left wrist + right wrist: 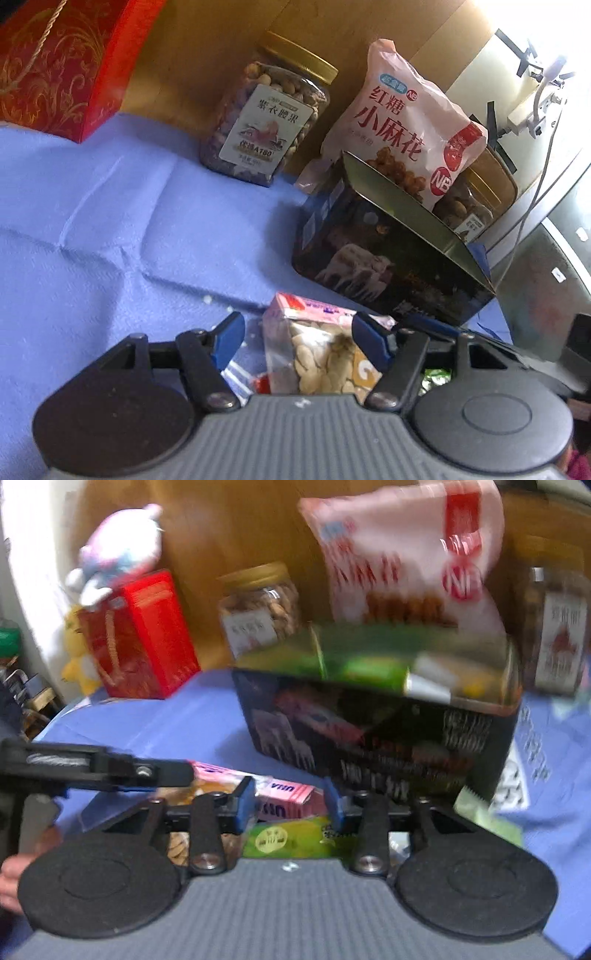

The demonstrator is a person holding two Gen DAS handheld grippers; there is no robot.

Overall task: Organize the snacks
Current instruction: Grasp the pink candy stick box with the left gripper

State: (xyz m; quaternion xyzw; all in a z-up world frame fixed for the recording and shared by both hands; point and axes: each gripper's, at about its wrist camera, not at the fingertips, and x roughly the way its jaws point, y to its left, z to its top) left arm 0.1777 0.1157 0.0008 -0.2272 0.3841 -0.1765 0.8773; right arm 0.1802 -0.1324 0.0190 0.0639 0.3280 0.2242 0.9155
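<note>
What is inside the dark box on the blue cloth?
From the right wrist view, the dark box holds green packets and something white and yellow, all blurred. The box walls cover whatever lies deeper. The left wrist view shows only its bare inner wall.

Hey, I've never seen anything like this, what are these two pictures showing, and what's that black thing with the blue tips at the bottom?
A person holds two hand-held grippers, each with a camera looking along its blue-tipped jaws. One picture is from the left gripper, the other from the right gripper. On the blue cloth stand a dark box, a nut jar, a pink snack bag and a red gift bag. The left jaws stand open around a clear packet; the right jaws stand open above a green packet. Nothing is gripped.
</note>
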